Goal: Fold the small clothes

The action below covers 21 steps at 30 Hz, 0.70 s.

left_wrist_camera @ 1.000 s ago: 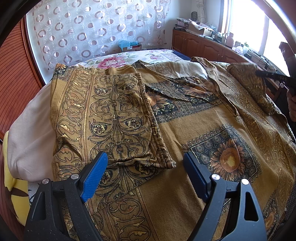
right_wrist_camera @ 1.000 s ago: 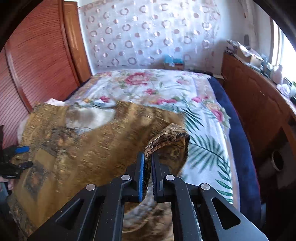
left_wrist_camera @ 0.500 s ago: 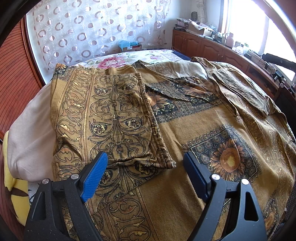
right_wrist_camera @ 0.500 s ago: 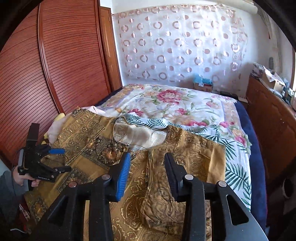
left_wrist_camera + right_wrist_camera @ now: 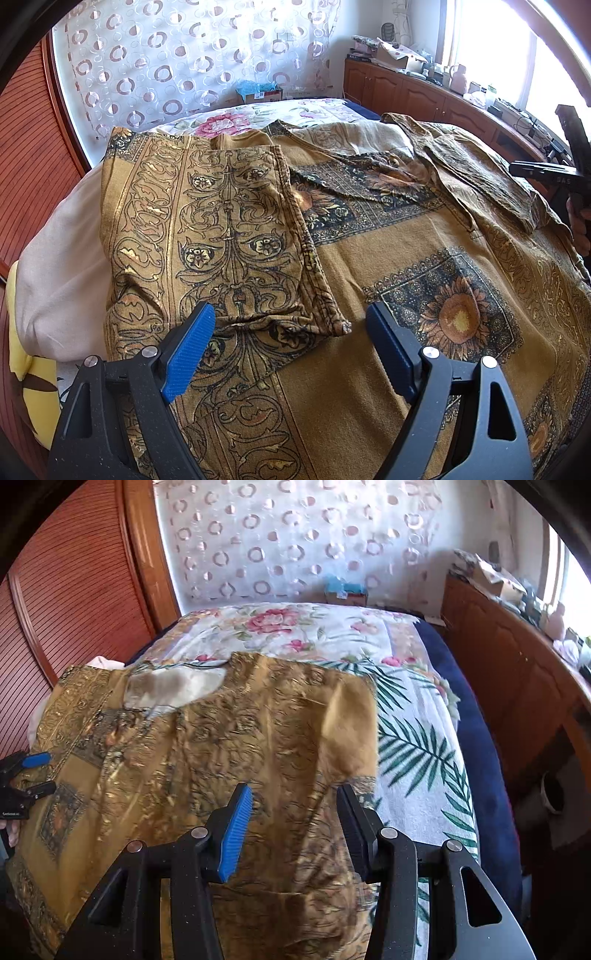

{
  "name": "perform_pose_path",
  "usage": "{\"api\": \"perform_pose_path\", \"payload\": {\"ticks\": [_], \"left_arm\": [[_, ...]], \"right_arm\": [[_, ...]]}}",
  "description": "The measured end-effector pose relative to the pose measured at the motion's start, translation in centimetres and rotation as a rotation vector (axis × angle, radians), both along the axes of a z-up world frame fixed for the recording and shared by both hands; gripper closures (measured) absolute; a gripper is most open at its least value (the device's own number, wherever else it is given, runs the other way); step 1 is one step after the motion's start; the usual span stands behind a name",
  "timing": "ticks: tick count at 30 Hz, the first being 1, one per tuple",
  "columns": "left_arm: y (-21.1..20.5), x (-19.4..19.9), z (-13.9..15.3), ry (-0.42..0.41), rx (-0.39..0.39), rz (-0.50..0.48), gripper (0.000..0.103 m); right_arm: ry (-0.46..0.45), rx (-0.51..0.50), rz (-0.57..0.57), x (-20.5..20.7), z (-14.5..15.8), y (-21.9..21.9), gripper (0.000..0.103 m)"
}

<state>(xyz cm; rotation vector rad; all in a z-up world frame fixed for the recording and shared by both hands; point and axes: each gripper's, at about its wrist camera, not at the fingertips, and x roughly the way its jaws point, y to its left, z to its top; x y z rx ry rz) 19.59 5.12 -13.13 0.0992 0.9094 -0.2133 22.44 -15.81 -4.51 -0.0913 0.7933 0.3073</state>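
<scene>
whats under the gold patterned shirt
The shirt lies on a floral bedspread, with a white pillow under its left edge. What lies beneath its middle is covered.

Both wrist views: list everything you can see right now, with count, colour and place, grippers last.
Patterned shirt: one, ochre-gold with dark sunflower panels, spread on the bed, both sleeves folded inward.
Bedspread: one, white with pink flowers and green fronds, under the shirt.
Pillow: one, pale, beside the shirt's edge.
Curtain: one, white with rings, far wall.
Cabinet: wooden, along the window side.
Box: one, blue-topped, beyond the bed.
Left gripper: black, blue pads, open above the folded sleeve.
Right gripper: black, blue pads, jaws just opening, nothing pinched.
</scene>
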Motion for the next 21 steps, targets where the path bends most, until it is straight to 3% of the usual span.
{"api": "perform_pose_path", "payload": {"ticks": [11,17,21], "left_arm": [[0.4,-0.2,0.7,-0.002,0.015,0.030,0.019],[2.6,-1.0,4.8,-0.171,-0.022,0.106,0.019],[3.4,0.0,7.2,-0.230,0.009,0.123,0.019]], "right_arm": [[0.013,0.013,-0.052,1.5,-2.1,-1.0,0.053],[0.005,-0.034,-0.043,0.9,-1.8,-0.5,0.051],[-0.004,-0.065,-0.042,0.5,-1.8,-0.1,0.051]]}}
